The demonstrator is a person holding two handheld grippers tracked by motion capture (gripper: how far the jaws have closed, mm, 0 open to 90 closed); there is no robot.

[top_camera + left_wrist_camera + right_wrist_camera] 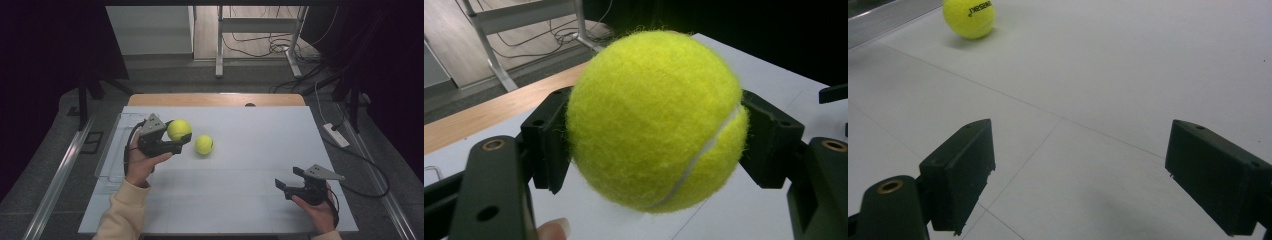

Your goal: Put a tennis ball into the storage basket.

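Observation:
My left gripper (179,135) is shut on a yellow tennis ball (179,129), held a little above the white table at the left. In the left gripper view the ball (656,120) sits squeezed between both black pads (549,140). A second tennis ball (204,144) rests on the table just right of the held one; the right gripper view shows it (969,18) far off at the upper left, with black lettering. My right gripper (289,179) is open near the table's front right, with nothing between its jaws (1080,175).
A clear plastic tray (111,150) lies along the left edge of the white table top (250,165). A wooden strip (215,99) runs along the far edge. Beyond it stand a metal frame and loose cables (265,45) on the floor.

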